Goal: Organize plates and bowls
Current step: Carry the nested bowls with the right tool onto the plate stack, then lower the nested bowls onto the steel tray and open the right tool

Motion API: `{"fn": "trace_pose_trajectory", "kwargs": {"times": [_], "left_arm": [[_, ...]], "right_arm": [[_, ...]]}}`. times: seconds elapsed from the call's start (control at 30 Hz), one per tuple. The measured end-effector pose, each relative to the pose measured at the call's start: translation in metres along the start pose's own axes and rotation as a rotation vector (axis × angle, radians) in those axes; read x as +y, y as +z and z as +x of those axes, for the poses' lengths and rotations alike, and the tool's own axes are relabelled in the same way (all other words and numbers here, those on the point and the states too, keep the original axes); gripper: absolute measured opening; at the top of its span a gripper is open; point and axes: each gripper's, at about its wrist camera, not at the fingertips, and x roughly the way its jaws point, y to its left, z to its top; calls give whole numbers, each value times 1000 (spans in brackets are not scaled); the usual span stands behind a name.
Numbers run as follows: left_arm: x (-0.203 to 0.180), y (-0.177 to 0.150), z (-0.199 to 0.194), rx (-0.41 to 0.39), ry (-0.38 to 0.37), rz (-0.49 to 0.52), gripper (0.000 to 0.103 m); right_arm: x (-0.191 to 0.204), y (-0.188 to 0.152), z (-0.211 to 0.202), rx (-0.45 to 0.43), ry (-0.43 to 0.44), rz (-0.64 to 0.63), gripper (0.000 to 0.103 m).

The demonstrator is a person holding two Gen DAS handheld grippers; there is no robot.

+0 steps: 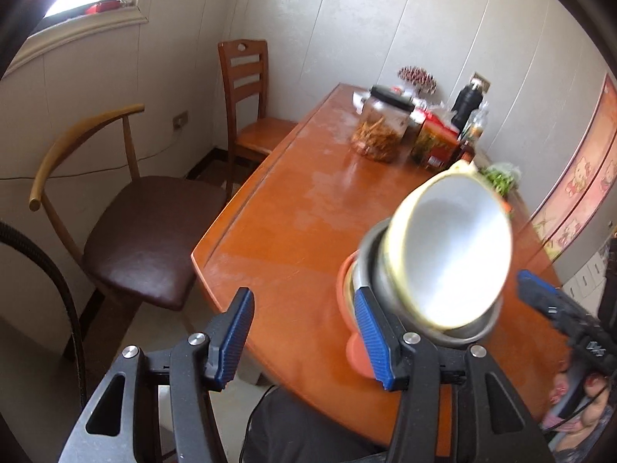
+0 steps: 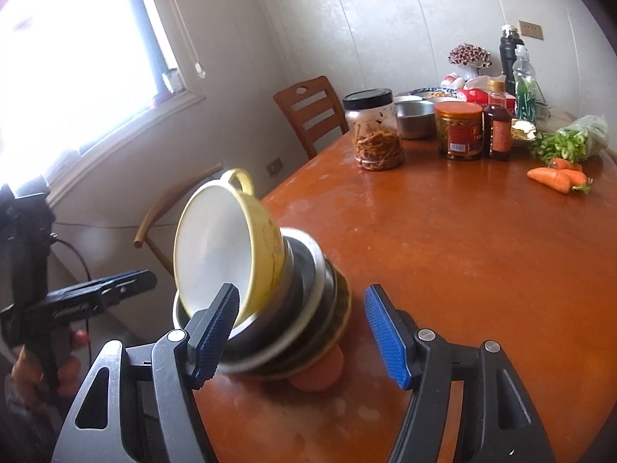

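A stack of nested bowls sits near the front edge of the orange-brown table [image 2: 443, 250]. A yellow bowl [image 2: 216, 239] with a white inside and a loop handle tops it, over metal bowls [image 2: 308, 270] and an orange bowl [image 2: 320, 378] at the bottom. The stack leans steeply, its mouth turned toward my left gripper [image 1: 304, 335]. That gripper is open and empty; the yellow bowl [image 1: 451, 254] lies just right of its right finger. My right gripper [image 2: 300, 335] is open, the stack's base partly between its fingers with no pad pressing it.
At the table's far end stand a black-lidded jar [image 2: 376, 131], a steel bowl [image 2: 414, 117], an orange-lidded jar [image 2: 459, 131], a sauce bottle [image 2: 499, 123], greens [image 2: 567, 139] and carrots [image 2: 555, 177]. A brown-seated chair [image 1: 142, 239] and a wooden chair [image 1: 246, 88] stand beside the table.
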Motion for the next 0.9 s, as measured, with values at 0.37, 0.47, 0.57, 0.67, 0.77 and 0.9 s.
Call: {"fn": "trace_pose_trajectory", "kwargs": {"times": [0.37,0.47,0.57,0.67,0.77,0.9], "left_arm": [[21,2,73,133,-131,-68,53],[15,7,77,99,-127,-7,53],[10,10,82,102,-124,37,52],[5,16,86,104,-123,55,50],[-5,20,89,105,-122,86,44],[-25,23,95,110,-109,143,43]], "right_arm": [[-10,-38,11,91,21,1,44],[-10,-41,18,114,26,-8,44],[-12,-44,27,133,35,-21,44],[-14,-42,32,130,47,-44,44],[-18,-41,33,130,56,-70,45],[-20,-40,32,130,71,-114,49]]}}
